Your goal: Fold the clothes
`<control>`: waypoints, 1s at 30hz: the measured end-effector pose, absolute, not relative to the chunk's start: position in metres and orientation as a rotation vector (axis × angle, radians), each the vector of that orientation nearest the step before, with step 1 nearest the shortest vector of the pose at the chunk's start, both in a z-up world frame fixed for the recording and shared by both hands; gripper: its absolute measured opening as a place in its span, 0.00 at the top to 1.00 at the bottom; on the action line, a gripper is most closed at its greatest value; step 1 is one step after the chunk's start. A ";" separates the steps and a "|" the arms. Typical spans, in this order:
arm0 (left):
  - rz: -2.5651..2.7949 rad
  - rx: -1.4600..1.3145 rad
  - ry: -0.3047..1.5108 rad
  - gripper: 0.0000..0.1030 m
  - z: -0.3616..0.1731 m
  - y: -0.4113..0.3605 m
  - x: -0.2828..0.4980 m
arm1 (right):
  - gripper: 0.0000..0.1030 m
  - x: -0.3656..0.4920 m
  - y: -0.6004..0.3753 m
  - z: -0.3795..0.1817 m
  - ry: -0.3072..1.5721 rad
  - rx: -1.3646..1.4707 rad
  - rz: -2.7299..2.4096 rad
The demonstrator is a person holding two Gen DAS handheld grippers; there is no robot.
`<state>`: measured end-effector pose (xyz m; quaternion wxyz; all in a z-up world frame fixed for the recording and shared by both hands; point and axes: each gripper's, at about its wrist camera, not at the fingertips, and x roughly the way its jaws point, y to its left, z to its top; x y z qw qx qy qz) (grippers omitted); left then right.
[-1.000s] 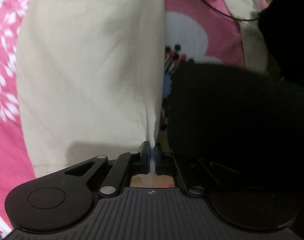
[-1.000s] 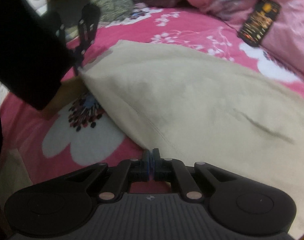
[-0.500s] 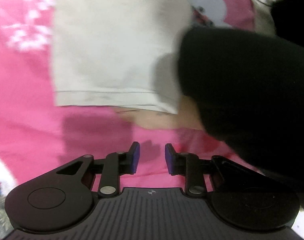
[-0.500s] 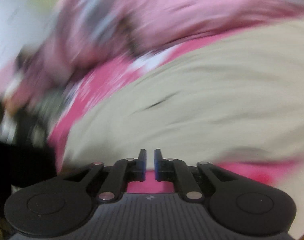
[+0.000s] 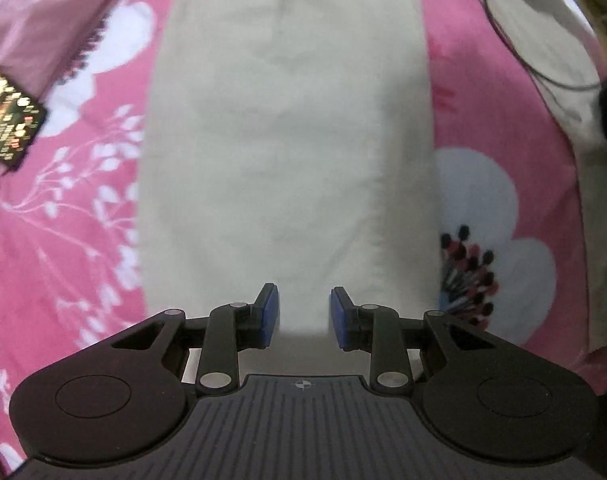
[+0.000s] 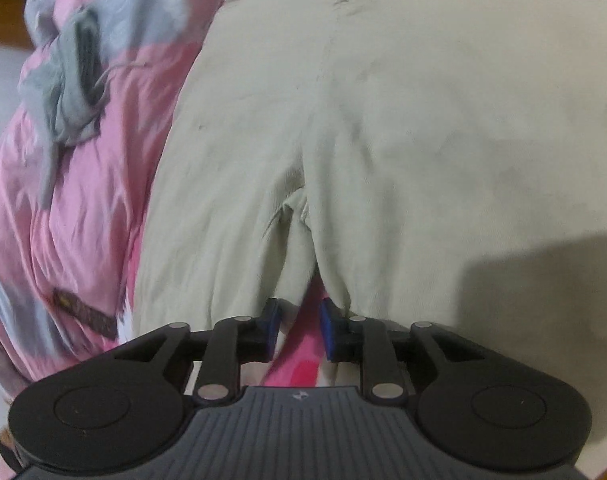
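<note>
Cream trousers (image 5: 287, 140) lie folded lengthwise on a pink floral bedsheet (image 5: 71, 216), running away from me as a long strip. My left gripper (image 5: 302, 312) is open and empty over the near end of that strip. In the right wrist view the wide upper part of the cream trousers (image 6: 403, 128) fills the frame, with the crotch seam just ahead. My right gripper (image 6: 299, 324) is open and empty at that edge, with pink sheet (image 6: 299, 364) between the jaws.
A dark patterned packet (image 5: 7, 120) lies at the left on a pink quilt (image 5: 27, 12). A black cable (image 5: 543, 60) crosses the far right. A rumpled pink and grey quilt (image 6: 71, 120) lies left of the trousers.
Both grippers were shut on the trousers' edge a second ago and have let go and opened. The left one moved to the strip's near end; the right one swung to the upper part.
</note>
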<state>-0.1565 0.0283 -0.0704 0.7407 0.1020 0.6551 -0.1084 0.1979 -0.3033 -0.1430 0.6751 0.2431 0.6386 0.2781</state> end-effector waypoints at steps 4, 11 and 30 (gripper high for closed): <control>-0.257 0.253 1.481 0.73 -0.084 0.019 -0.162 | 0.70 0.196 -0.303 -0.147 1.419 0.597 0.617; -0.253 0.245 1.491 0.73 -0.090 0.020 -0.166 | 1.00 0.190 -0.299 -0.142 1.346 0.533 0.643; -0.310 0.269 1.563 0.70 -0.104 0.020 -0.190 | 0.83 0.112 -0.228 -0.066 0.849 -0.334 0.840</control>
